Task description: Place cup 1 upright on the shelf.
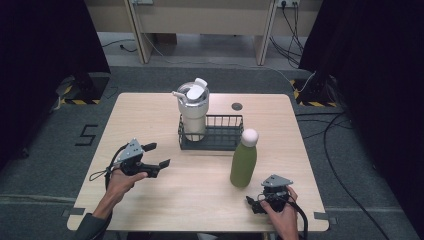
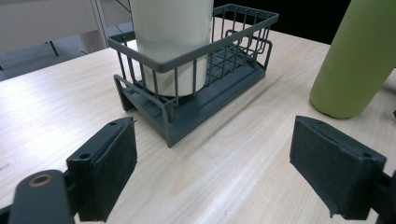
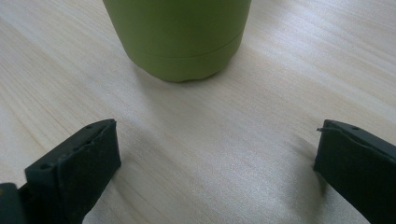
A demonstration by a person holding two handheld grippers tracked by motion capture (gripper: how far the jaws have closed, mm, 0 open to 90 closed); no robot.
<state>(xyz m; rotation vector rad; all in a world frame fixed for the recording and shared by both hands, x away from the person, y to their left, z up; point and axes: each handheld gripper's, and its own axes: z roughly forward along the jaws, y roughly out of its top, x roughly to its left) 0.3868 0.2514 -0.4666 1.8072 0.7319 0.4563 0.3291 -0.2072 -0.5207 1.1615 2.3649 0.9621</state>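
A green bottle (image 1: 243,161) with a white cap stands upright on the wooden table (image 1: 150,115), just in front of a dark wire basket (image 1: 225,132). A white lidded tumbler (image 1: 193,107) stands in the basket's left end. My left gripper (image 1: 156,155) is open at the table's left, its jaws wide apart, facing the basket (image 2: 196,93), the tumbler (image 2: 170,42) and the bottle (image 2: 357,60). My right gripper (image 1: 252,202) is open near the front edge, low over the table, with the bottle's base (image 3: 180,39) a short way ahead of its empty jaws.
A small dark round disc (image 1: 237,106) lies on the table behind the basket. Cables (image 1: 330,145) run over the grey floor to the right. A table frame (image 1: 200,25) stands at the back, with black curtains (image 1: 370,75) on both sides.
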